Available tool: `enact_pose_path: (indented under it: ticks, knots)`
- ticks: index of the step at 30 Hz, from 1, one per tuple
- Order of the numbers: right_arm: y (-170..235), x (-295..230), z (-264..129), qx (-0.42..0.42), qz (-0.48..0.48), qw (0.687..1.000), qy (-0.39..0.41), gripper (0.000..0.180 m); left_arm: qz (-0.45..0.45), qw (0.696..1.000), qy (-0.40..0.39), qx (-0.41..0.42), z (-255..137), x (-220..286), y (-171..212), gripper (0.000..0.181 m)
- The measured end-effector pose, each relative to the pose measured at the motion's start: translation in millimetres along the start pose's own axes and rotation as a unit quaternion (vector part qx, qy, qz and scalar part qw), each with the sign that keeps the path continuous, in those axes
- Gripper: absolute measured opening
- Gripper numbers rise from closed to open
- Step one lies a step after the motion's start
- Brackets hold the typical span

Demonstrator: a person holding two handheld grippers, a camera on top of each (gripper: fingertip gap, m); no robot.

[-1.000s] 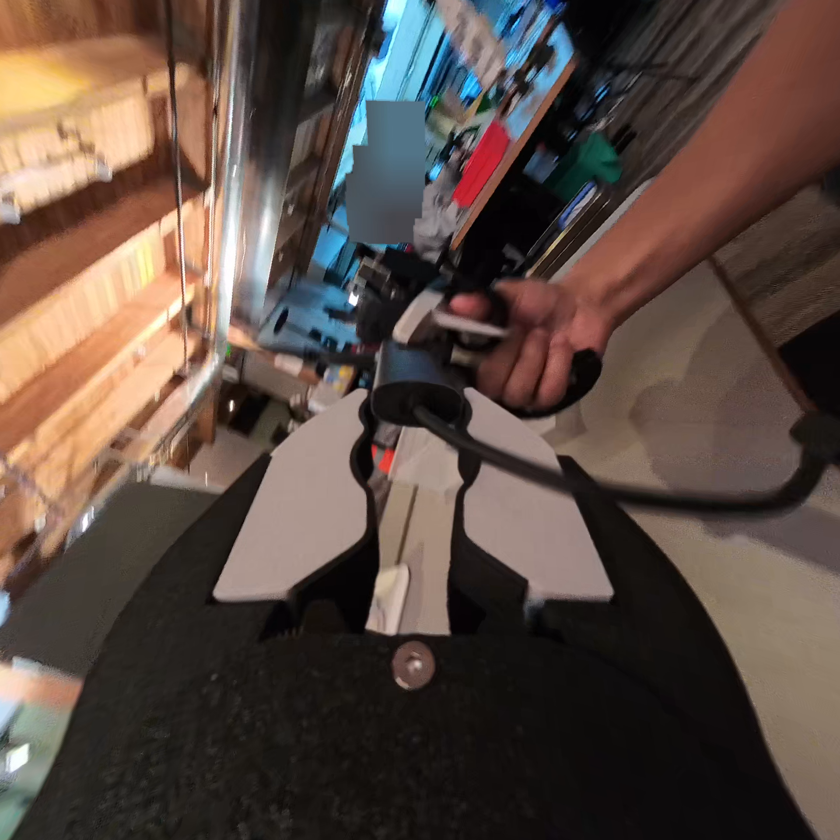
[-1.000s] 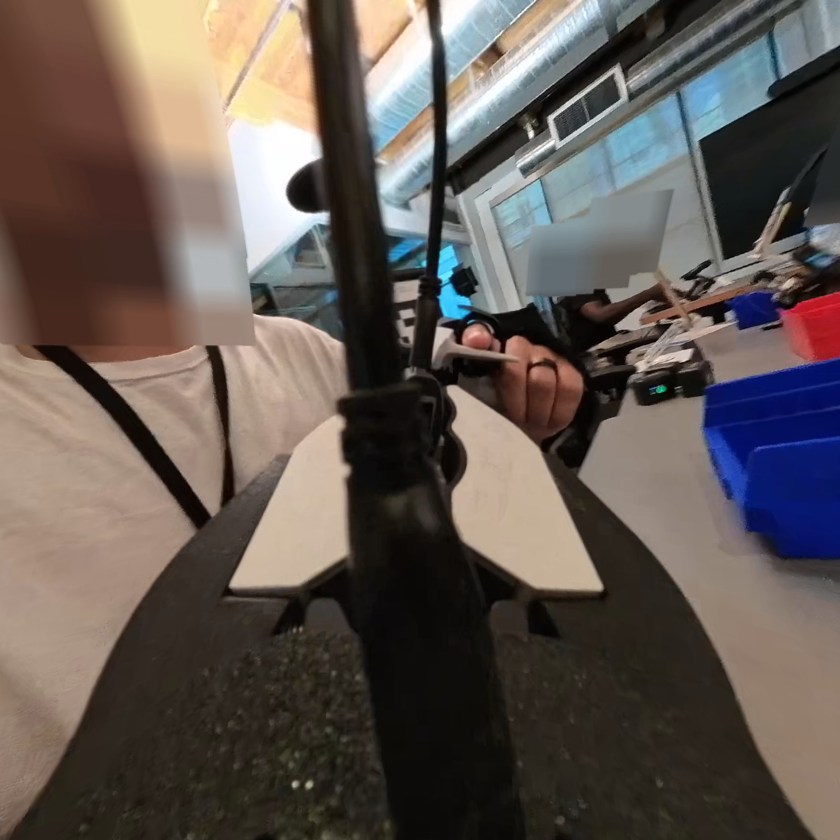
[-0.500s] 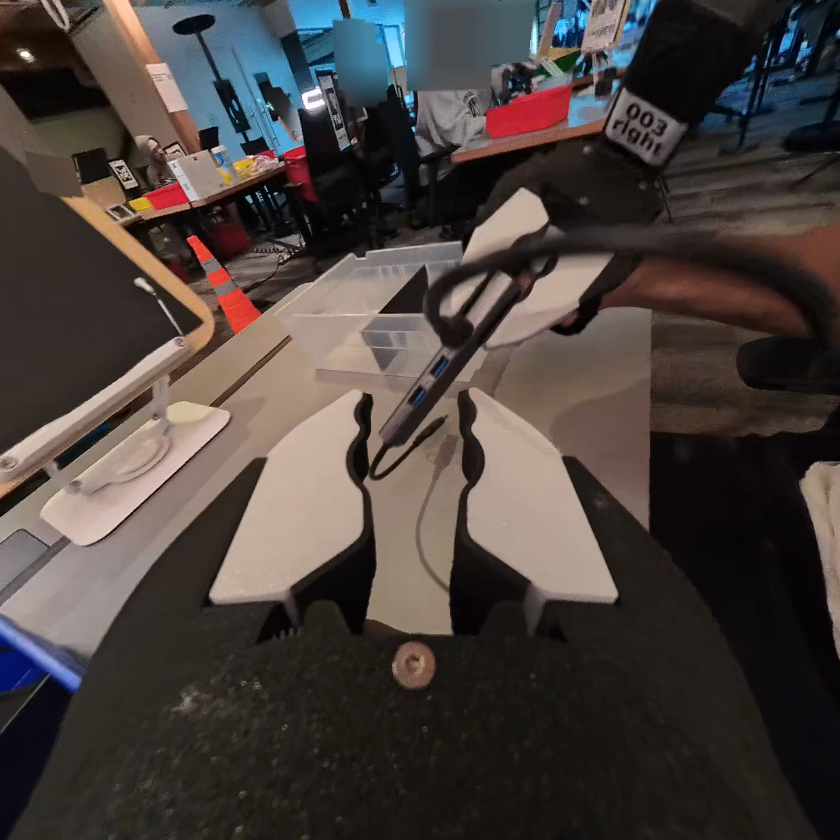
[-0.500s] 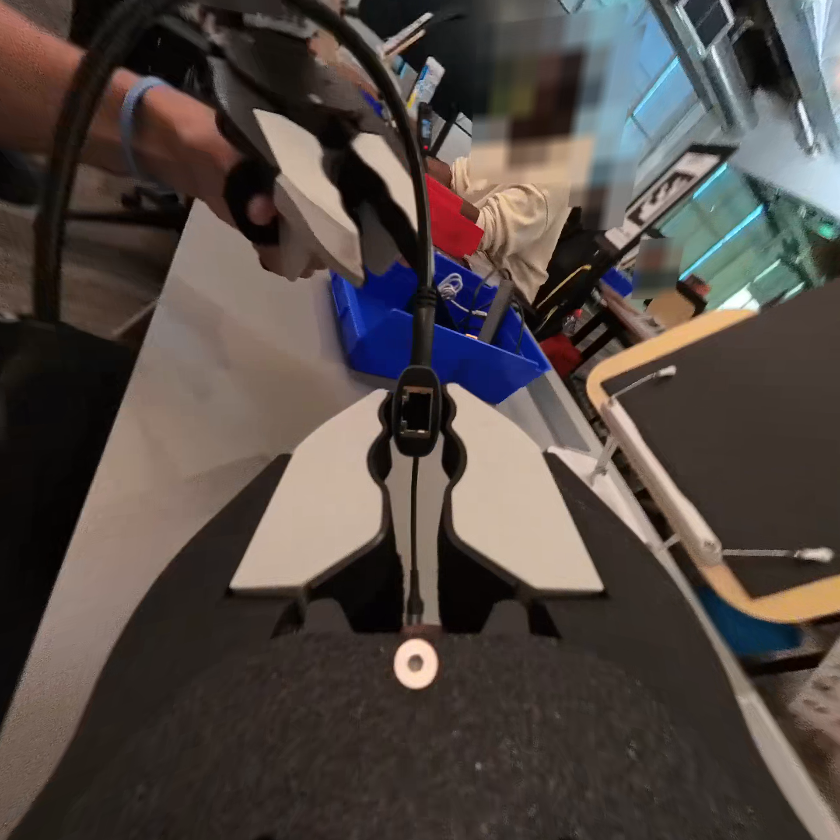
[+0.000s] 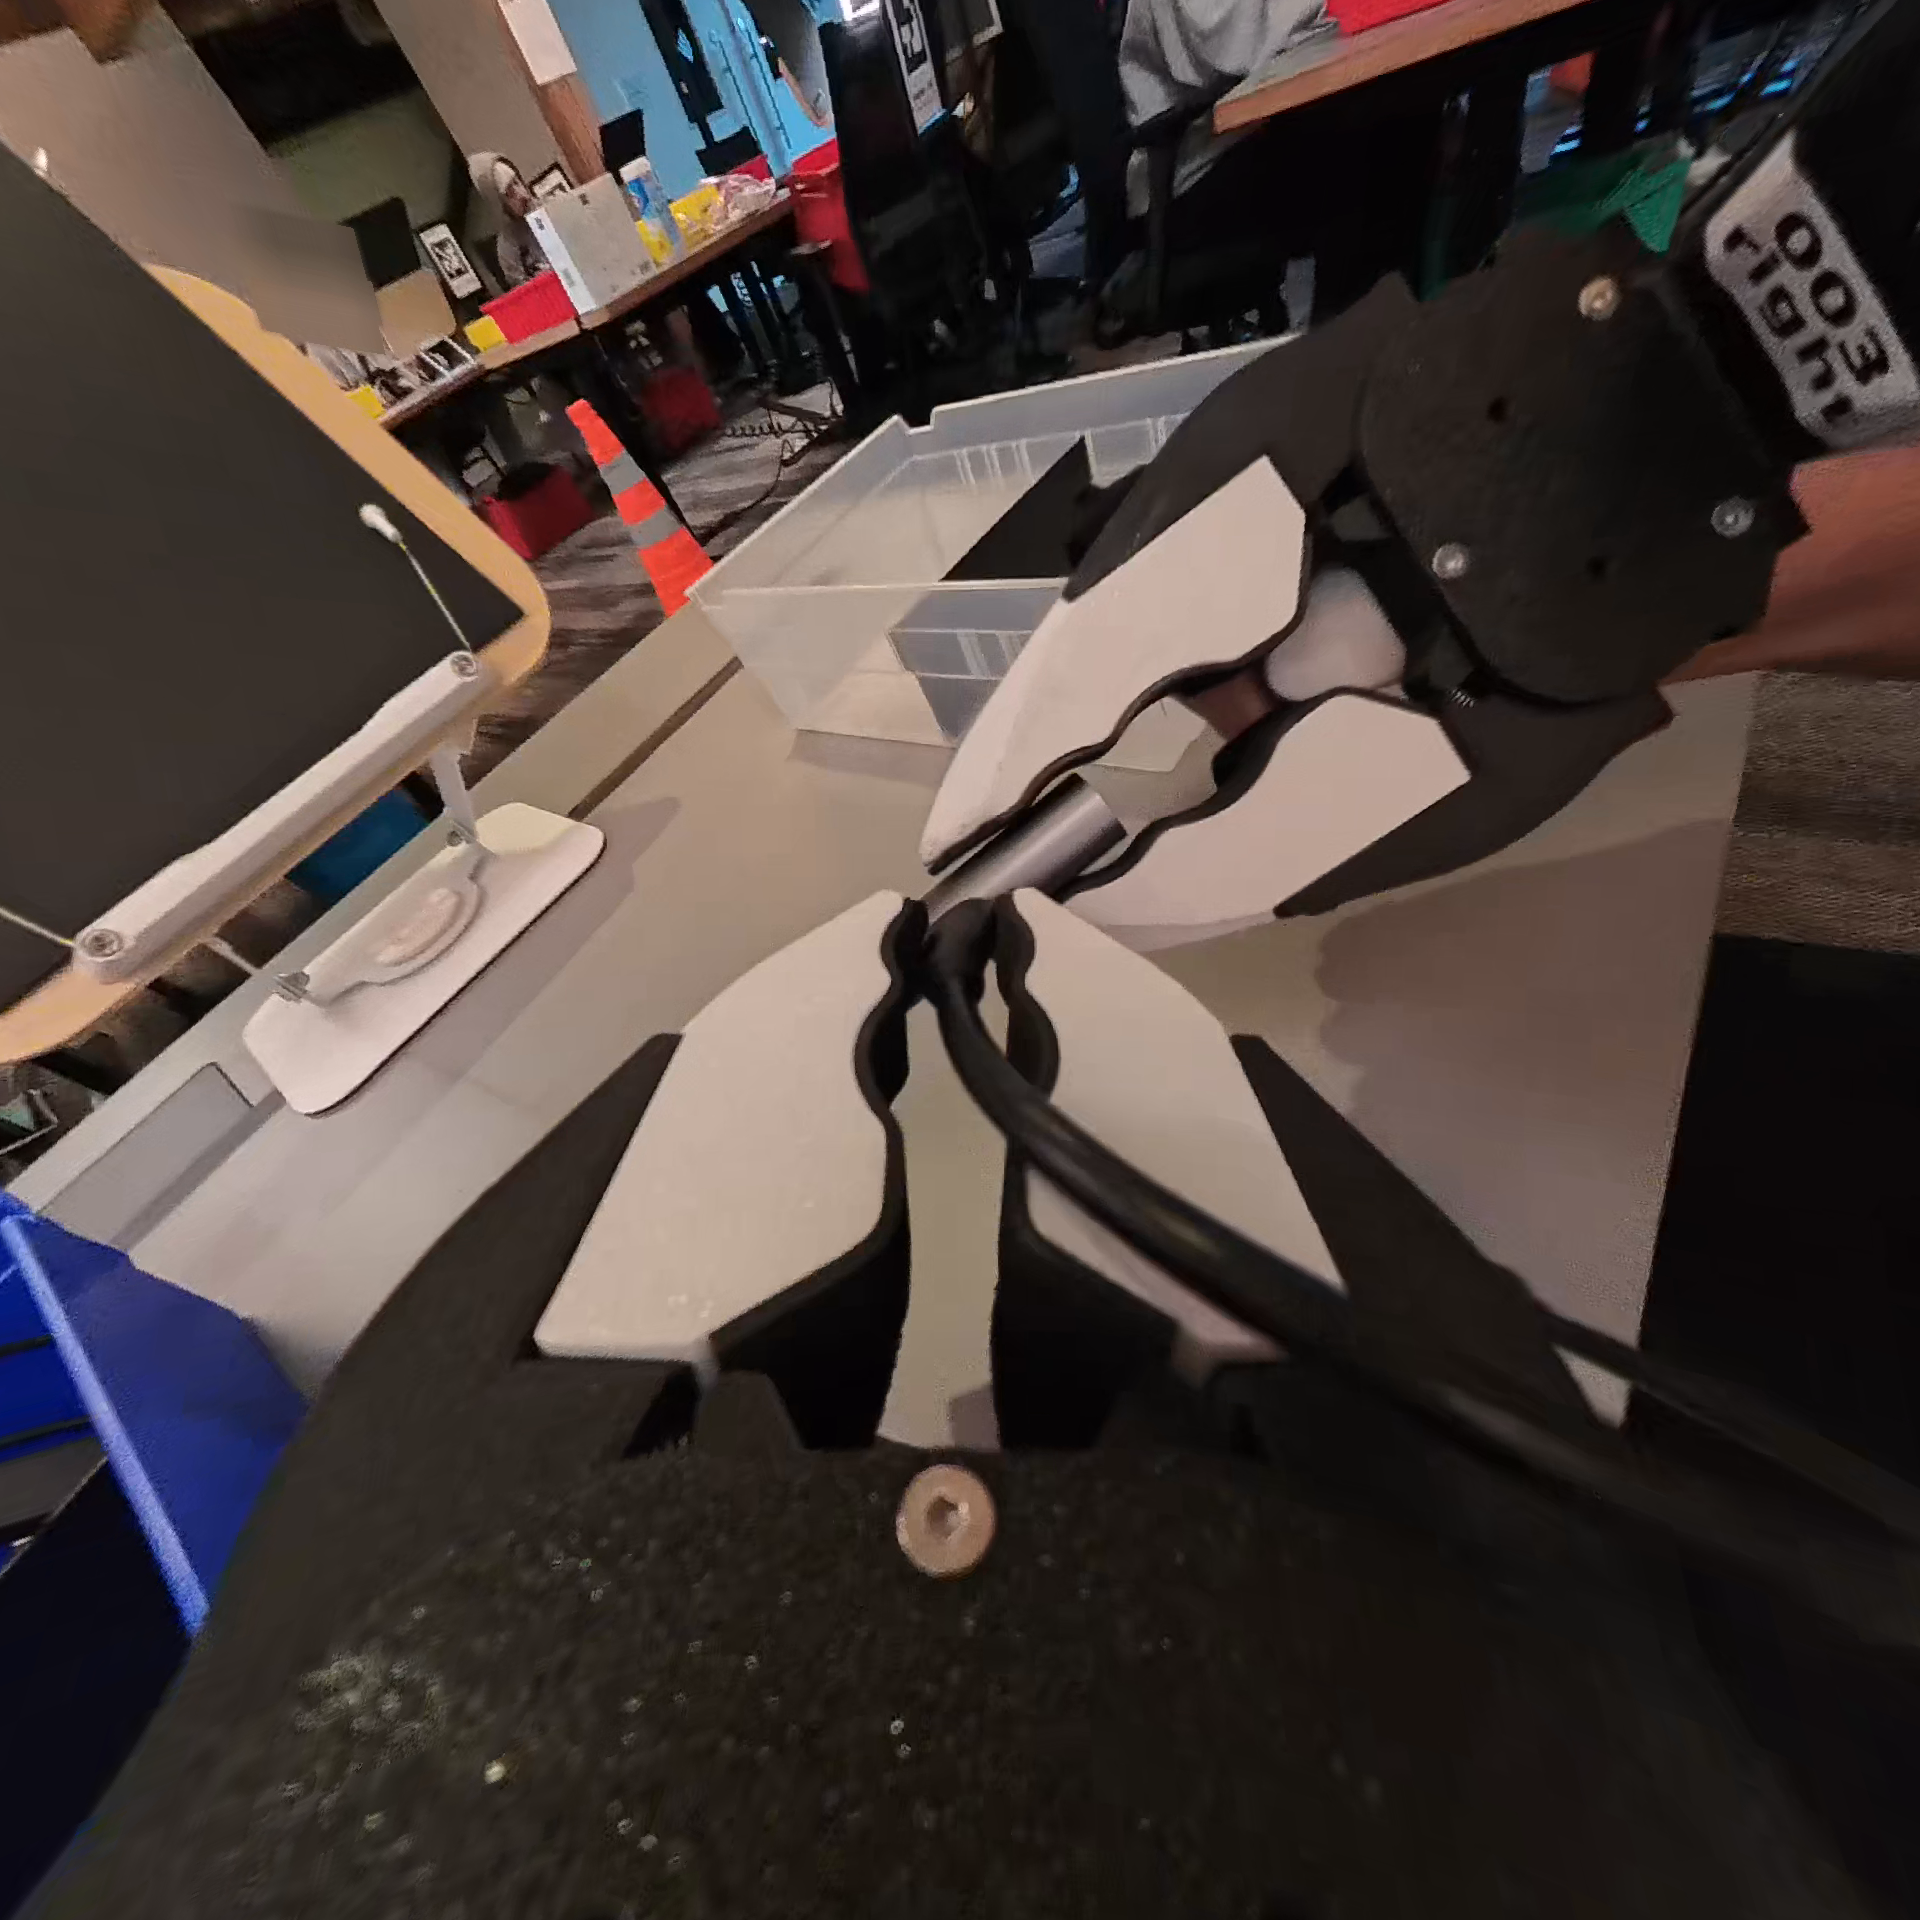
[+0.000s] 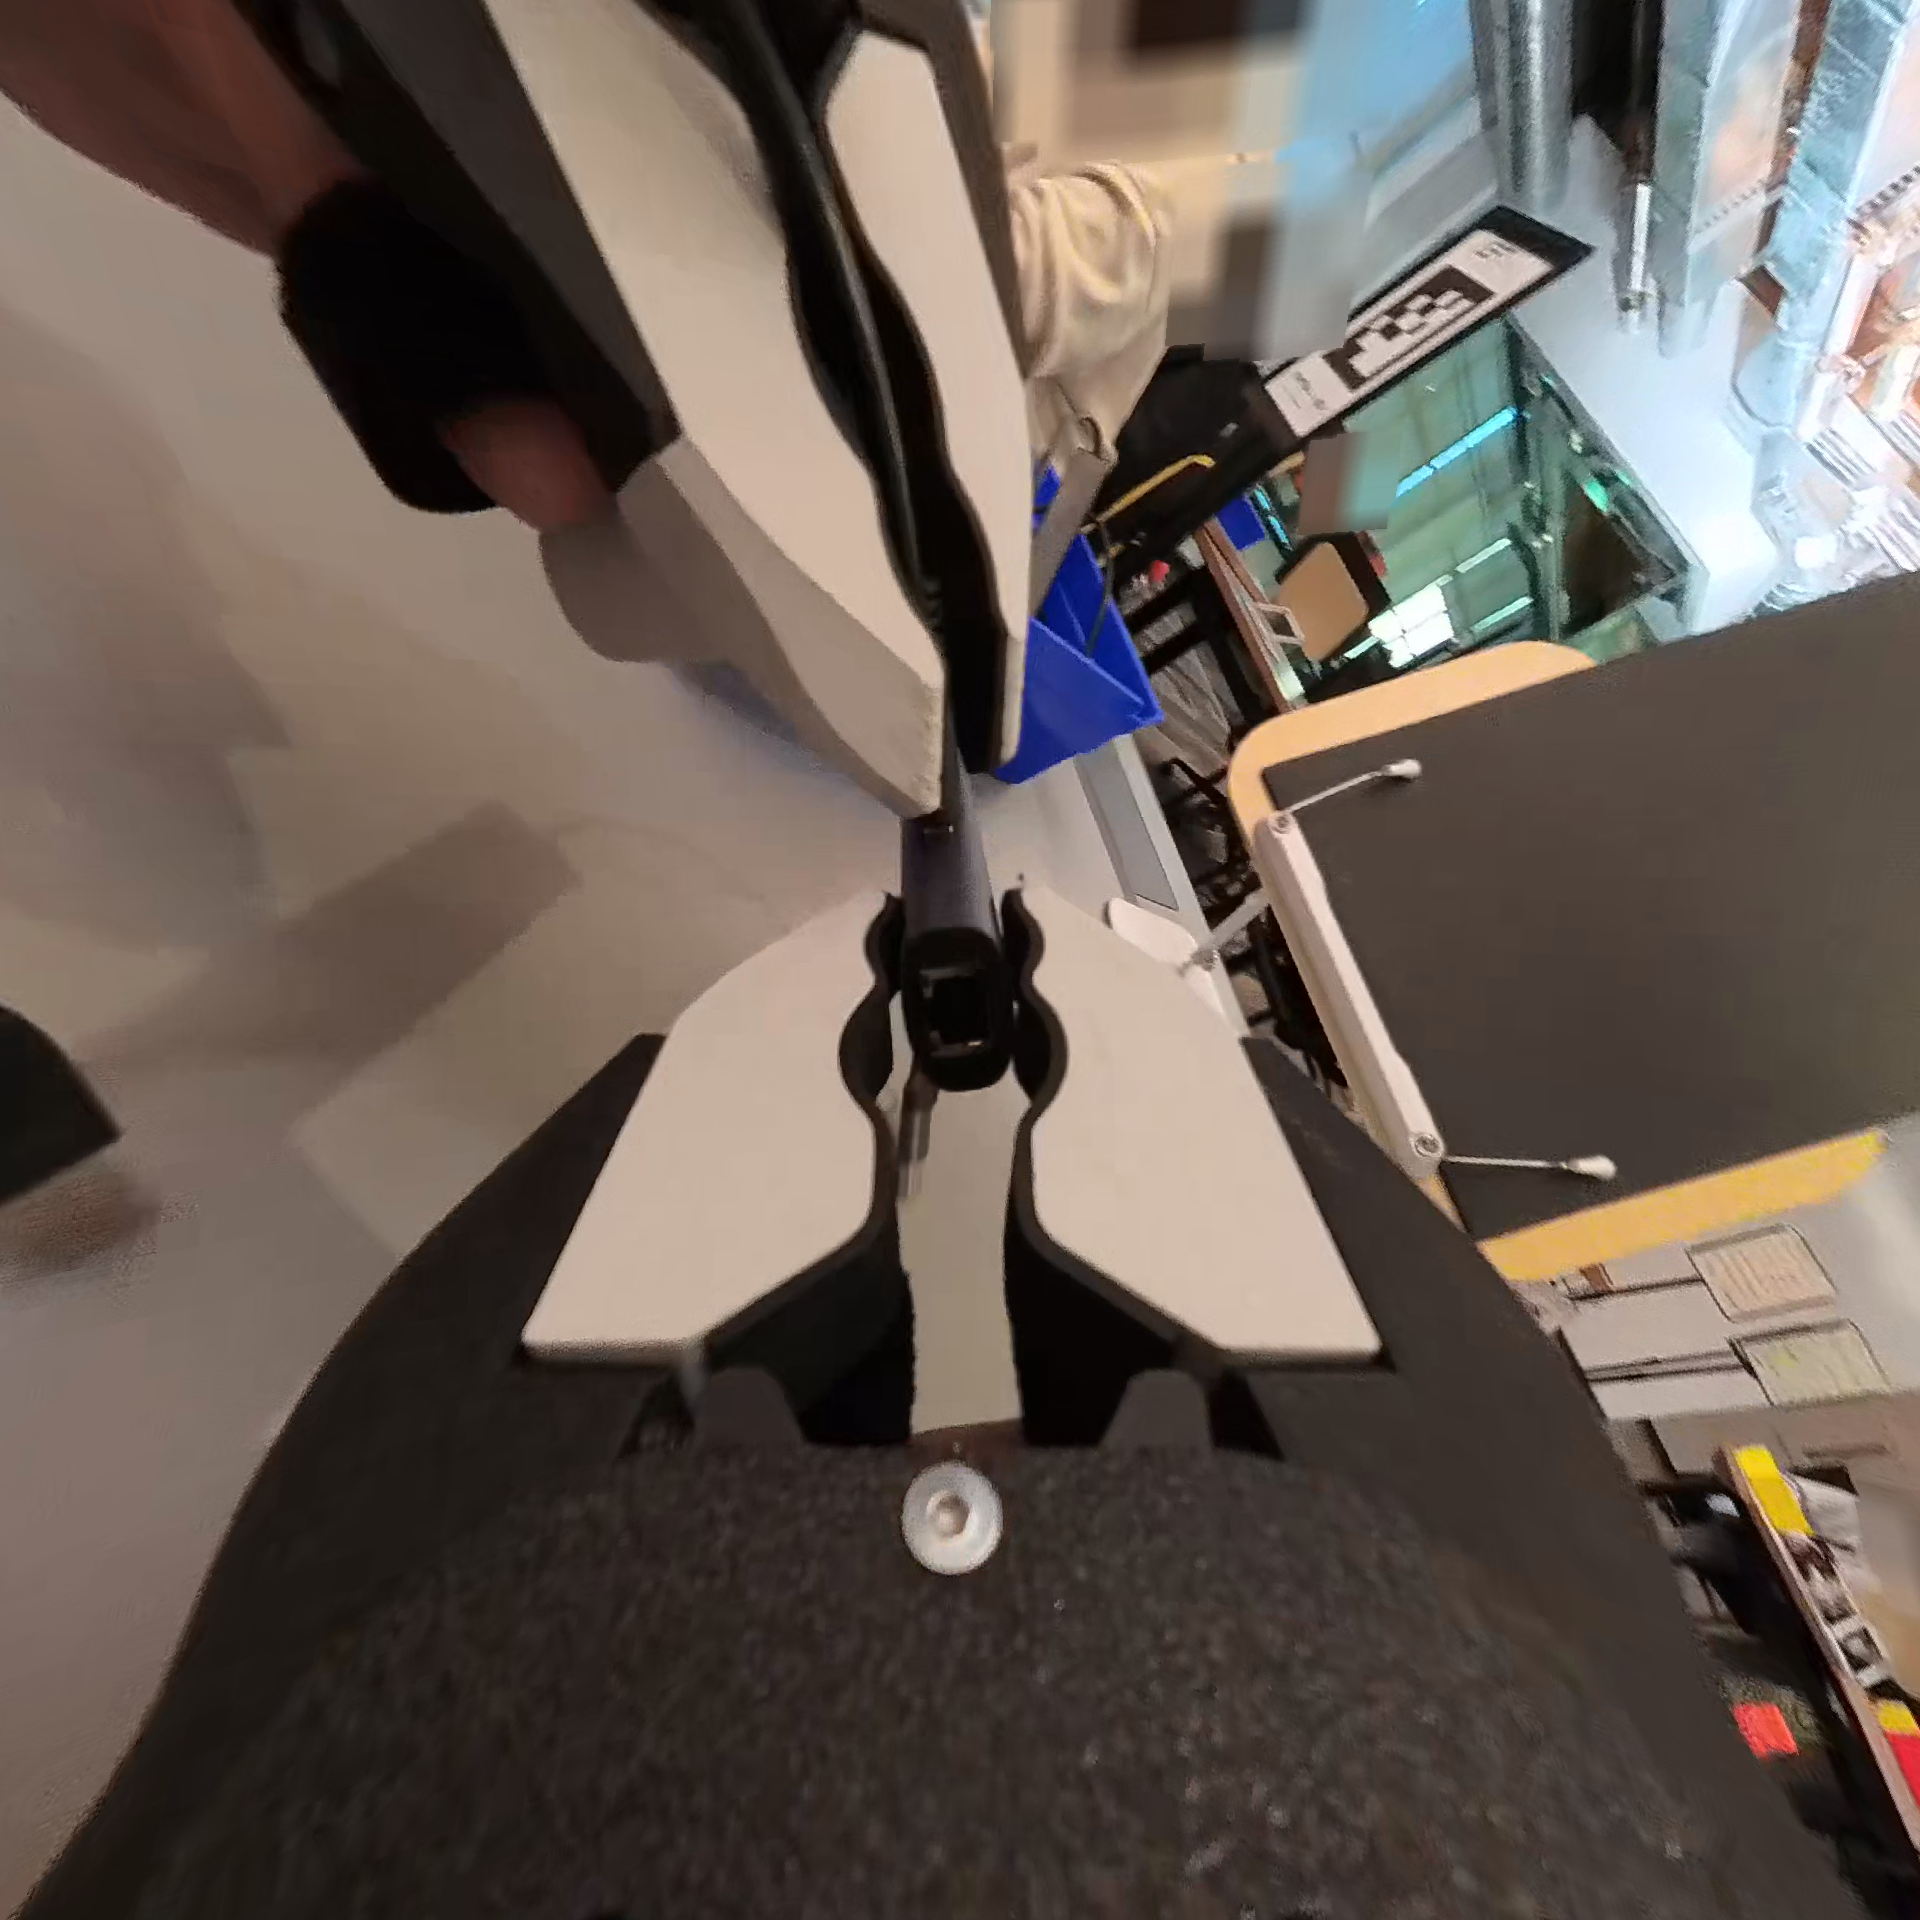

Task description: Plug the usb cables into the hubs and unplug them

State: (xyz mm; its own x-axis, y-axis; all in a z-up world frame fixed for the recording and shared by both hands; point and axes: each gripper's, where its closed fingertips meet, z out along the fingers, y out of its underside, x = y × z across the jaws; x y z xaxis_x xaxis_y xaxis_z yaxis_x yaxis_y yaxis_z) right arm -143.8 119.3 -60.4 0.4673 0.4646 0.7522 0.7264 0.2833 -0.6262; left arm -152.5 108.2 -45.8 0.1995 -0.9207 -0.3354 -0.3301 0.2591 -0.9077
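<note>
Hub (image 6: 956, 997) now clamped in right gripper (image 6: 951, 935), held above grey table (image 5: 1455, 1039). Half a second ago the grippers were well apart; now left gripper (image 5: 951, 920), clamped on black cable (image 5: 1091, 1132), meets the hub's end. Judging plug seated or nearly; joint hidden.

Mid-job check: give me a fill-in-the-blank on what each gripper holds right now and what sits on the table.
The left gripper is shut on a thick ____ cable.
The right gripper clamps the slim grey metal hub by its ____ end cap.
Behind the right gripper on the grey table stands a ____ plastic bin.
The two grippers meet tip to ____.

Missing words: black; black; clear; tip
</note>
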Motion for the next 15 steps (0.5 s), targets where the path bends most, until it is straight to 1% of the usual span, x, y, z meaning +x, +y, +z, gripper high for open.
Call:
enact_pose_path:
  ticks: [2,5,9,11,14,15]
  knots:
    - [1,3,2,-0.003,0.002,1.0,0.022,0.021,0.007,1.0,-0.003,0.003,1,0,-1,0.012]
    - [2,4,5,0.001,-0.022,0.999,0.041,0.02,0.018,1.0,-0.002,0.01,2,-1,1,0.012]
    - [10,-1,14,-0.027,-0.029,0.999,0.029,0.019,0.005,1.0,-0.007,0.0,5,-6,13,0.013]
    - [16,-4,19,-0.051,-0.056,0.997,0.036,0.018,-0.039,0.999,-0.019,-0.012,7,-8,22,0.015]
    - [19,-4,21,-0.058,-0.131,0.986,0.083,0.017,-0.162,0.985,-0.044,-0.03,8,-8,38,0.022]
    - [20,-5,21,-0.06,-0.154,0.982,0.095,0.017,-0.189,0.981,-0.043,-0.03,8,-6,40,0.021]
